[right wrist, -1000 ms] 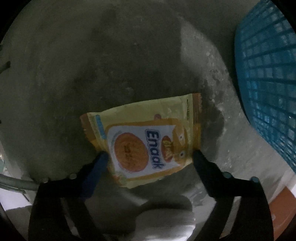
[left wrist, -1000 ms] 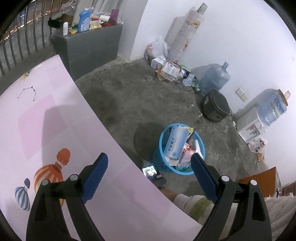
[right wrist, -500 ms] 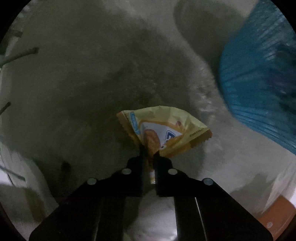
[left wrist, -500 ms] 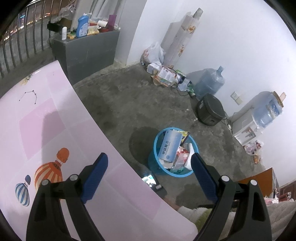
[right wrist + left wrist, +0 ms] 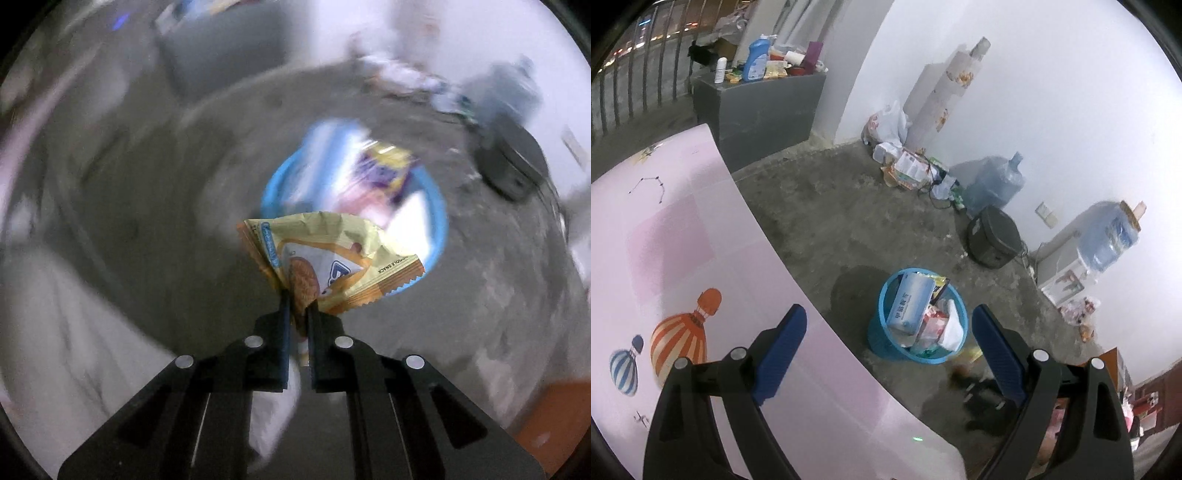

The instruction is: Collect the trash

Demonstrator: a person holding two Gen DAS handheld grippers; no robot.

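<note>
Strongly blurred by motion in the right wrist view: blue basket [image 5: 437,206] and its contents reduced to smears of colour, no label readable there. Lower part of yellow snack packet [image 5: 332,254] hidden between the pinching fingers [image 5: 284,325], brand name folded out of sight. Seen from the left wrist, pink board [image 5: 683,240] cut off by the left and bottom edges. Dark smeared shape [image 5: 982,402] below the basket, behind the right finger of left gripper [image 5: 888,352], too blurred to identify. Small items on grey cabinet [image 5: 764,107] too small to tell.
</note>
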